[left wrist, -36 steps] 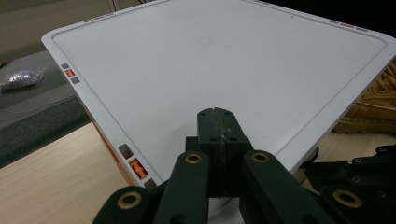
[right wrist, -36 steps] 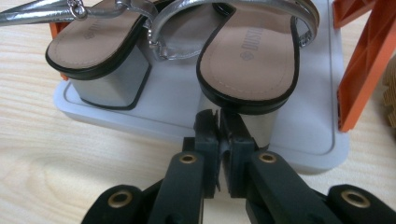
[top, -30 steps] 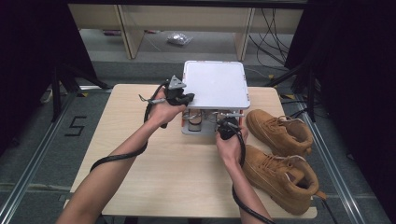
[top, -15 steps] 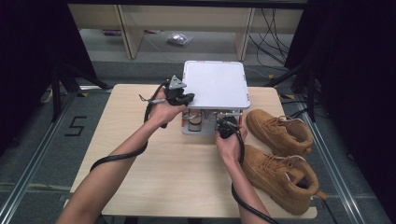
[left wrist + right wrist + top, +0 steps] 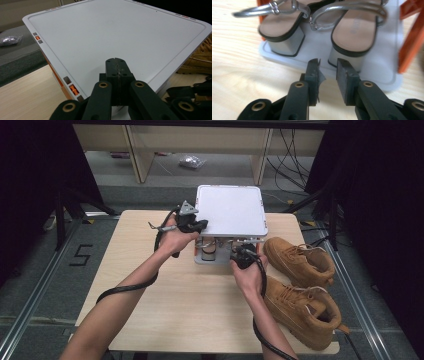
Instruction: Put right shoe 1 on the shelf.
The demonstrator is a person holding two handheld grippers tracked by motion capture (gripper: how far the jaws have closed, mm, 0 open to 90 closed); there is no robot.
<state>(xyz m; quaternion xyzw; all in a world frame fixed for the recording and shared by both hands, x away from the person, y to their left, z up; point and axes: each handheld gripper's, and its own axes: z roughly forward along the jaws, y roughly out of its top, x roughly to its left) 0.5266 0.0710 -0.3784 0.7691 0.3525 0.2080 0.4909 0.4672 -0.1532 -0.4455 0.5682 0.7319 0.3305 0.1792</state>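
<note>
A small two-level rack stands at the table's far middle, with a white top panel [image 5: 230, 212] [image 5: 120, 32] on orange posts [image 5: 412, 42]. A pair of silver block-heel sandals [image 5: 209, 251] rests on its white lower tray [image 5: 377, 65]. My left gripper [image 5: 200, 225] [image 5: 116, 62] is shut with nothing between its jaws and sits over the top panel's near left edge. My right gripper [image 5: 239, 254] [image 5: 327, 65] is open a little. It hovers low at the tray's front edge, in line with the heel of the right sandal [image 5: 357, 30]. The left sandal [image 5: 282, 27] stands beside it.
Two tan lace-up boots lie on the table's right side, one [image 5: 300, 260] close to the rack and one [image 5: 305, 305] near the front edge. The first boot [image 5: 200, 57] also appears beyond the panel. Bare tabletop [image 5: 150, 285] lies to the left and front.
</note>
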